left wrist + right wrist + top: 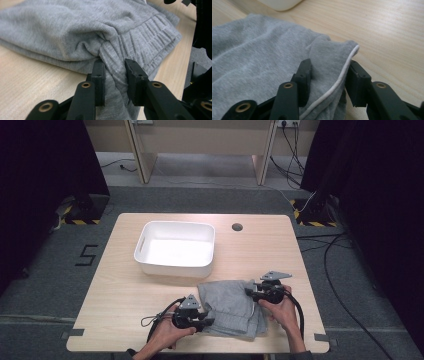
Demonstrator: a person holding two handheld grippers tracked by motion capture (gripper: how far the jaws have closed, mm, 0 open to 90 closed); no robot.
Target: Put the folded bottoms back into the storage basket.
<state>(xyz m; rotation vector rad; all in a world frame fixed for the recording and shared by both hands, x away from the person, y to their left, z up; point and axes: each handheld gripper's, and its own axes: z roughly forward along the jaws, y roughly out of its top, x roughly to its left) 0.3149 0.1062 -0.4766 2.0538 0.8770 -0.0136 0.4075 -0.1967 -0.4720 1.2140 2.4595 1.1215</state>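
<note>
A grey sweat garment (231,302) lies folded on the near part of the wooden table (120,290). My left gripper (210,321) is at its near left edge. In the left gripper view the left gripper (114,66) is shut on a bunched pinch of the garment (62,30) next to the ribbed elastic band (155,32). My right gripper (248,291) is at the garment's far right corner. In the right gripper view the right gripper (329,65) holds a raised fold of the garment (257,50) with a white-trimmed edge (342,75) between its jaws.
An empty white plastic bin (172,269) stands just beyond the garment, left of centre. A round cable hole (237,227) sits at the table's far side. Black curtains, stands and cables flank the table on the grey floor.
</note>
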